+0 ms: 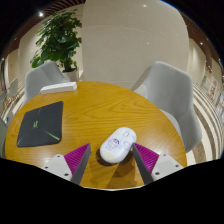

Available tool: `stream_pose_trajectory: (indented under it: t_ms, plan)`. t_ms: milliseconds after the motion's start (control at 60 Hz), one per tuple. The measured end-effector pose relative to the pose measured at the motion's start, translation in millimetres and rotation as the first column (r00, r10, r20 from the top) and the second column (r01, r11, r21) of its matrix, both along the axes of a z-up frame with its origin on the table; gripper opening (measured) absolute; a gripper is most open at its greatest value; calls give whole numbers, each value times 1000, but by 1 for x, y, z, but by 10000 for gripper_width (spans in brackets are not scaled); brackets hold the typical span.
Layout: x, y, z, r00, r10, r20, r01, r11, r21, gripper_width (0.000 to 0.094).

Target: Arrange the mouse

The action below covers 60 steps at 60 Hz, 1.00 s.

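Note:
A white mouse lies on the round wooden table, tilted a little, its near end between my two fingertips and its body just ahead of them. My gripper is open, with a gap between each magenta pad and the mouse. The mouse rests on the table by itself. A dark mouse mat lies flat to the left of the mouse, well apart from it.
Two grey chairs stand at the table's far side, one at the left and one at the right. A potted plant stands behind the left chair. The table's near edge curves just beyond my fingers.

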State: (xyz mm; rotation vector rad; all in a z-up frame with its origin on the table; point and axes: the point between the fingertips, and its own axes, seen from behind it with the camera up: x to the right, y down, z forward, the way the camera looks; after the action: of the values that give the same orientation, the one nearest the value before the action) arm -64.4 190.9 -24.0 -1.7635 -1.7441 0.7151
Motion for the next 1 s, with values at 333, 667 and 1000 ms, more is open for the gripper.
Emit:
stream_pose_trajectory:
  t_ms: [333,667,1000]
  plan:
    - [-42,-10,-2,1000,18,2,-18,1000,-18,746]
    - [-47,-26,19,999,-15,30,16,999,-36,387]
    - [-98,-186,145,991,49,-126,-65,989,-132,383]
